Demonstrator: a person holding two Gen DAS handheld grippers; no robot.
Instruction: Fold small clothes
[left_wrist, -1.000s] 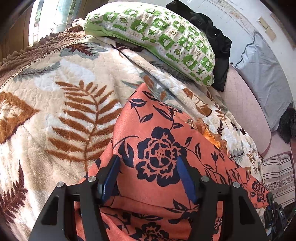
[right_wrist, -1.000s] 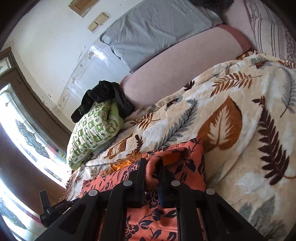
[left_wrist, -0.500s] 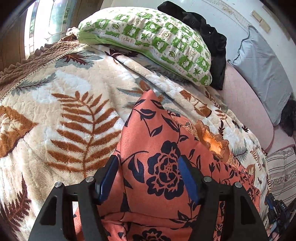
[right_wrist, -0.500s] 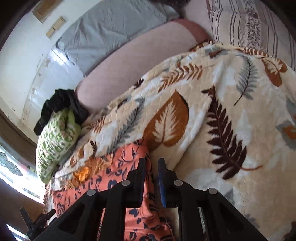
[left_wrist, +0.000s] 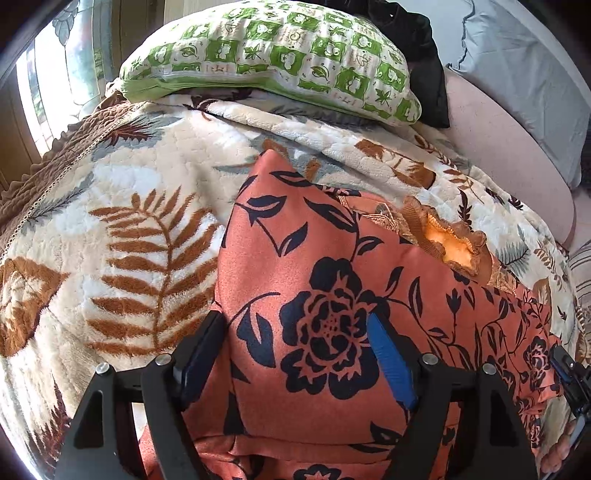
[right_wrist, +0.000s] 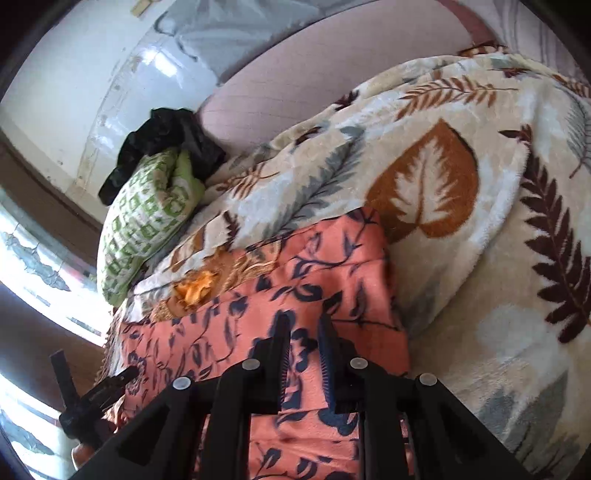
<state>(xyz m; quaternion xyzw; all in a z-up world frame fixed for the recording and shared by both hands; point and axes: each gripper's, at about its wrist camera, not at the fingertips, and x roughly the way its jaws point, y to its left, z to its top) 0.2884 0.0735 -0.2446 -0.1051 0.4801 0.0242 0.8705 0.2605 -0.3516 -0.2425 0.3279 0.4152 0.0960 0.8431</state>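
An orange garment with dark blue flowers lies on a leaf-patterned blanket, with an orange lace-trimmed piece showing at its far edge. My left gripper is open above the garment, its fingers apart on either side of a printed flower. In the right wrist view the garment lies with a folded edge, and my right gripper hovers over it with a narrow gap between its fingers and nothing held.
A green-and-white pillow and black clothing lie at the far end. A grey pillow rests on a pink sheet. A window is on the left. The blanket spreads to the right.
My right gripper has let go of the garment's edge, and the cloth now lies down on the blanket. My left gripper stayed open and shifted slightly over the garment.
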